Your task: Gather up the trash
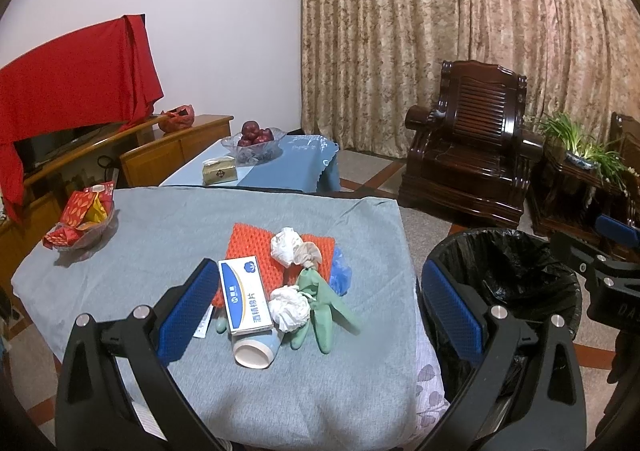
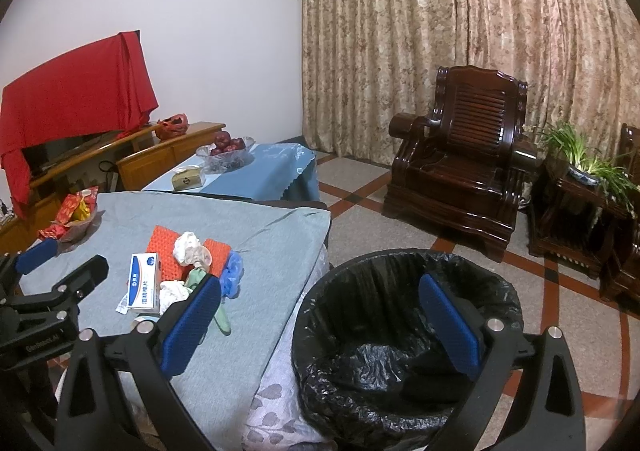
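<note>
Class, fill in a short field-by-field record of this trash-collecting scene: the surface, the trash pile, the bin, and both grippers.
surface: grey cloth-covered table
trash pile: white and blue cardboard box, crumpled white tissues, pale green rubber glove, paper cup lying on its side, orange foam mesh
bin: round bin with black plastic liner, beside the table, no trash visible inside
left gripper: open, empty, facing the pile
right gripper: open, empty, over the bin's near rim
</note>
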`<act>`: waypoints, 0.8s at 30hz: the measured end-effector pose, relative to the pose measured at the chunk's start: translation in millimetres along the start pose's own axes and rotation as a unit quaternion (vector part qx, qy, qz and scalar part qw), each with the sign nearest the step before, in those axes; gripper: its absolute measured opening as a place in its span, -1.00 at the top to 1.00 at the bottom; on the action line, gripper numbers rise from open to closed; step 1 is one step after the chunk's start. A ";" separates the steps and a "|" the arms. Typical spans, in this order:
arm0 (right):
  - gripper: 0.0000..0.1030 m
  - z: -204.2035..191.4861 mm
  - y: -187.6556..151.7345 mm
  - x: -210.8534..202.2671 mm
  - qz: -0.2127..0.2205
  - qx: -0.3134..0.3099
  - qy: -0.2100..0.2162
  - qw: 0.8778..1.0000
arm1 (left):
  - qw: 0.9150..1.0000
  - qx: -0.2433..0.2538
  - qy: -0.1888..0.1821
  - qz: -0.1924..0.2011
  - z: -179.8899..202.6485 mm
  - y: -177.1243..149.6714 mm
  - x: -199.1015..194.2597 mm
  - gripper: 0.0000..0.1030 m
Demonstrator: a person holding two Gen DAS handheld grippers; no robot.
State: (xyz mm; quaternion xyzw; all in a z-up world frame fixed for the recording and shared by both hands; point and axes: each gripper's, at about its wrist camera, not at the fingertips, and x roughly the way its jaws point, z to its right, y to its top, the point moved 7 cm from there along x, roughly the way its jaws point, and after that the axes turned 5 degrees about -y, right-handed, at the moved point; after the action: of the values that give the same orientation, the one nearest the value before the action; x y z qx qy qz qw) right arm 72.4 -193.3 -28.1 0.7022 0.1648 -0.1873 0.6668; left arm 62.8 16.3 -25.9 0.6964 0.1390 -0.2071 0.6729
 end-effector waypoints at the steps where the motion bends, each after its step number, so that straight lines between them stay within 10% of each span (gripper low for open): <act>1: -0.88 -2.6 1.2 -0.2 0.000 0.000 0.001 1.000 | 1.000 -0.001 0.000 -0.001 -1.5 -0.8 0.7 -0.90; 24: -0.88 -82.1 -34.5 99.6 -0.063 -0.029 0.059 0.996 | 0.996 -0.043 0.069 -0.027 -112.6 -41.0 63.7 -0.90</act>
State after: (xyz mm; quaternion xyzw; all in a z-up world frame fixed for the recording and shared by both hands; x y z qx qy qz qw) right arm 146.6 -111.3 -103.0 0.6811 0.2533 -0.1820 0.6625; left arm 110.6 125.1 -91.2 0.6757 0.2124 -0.1701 0.6851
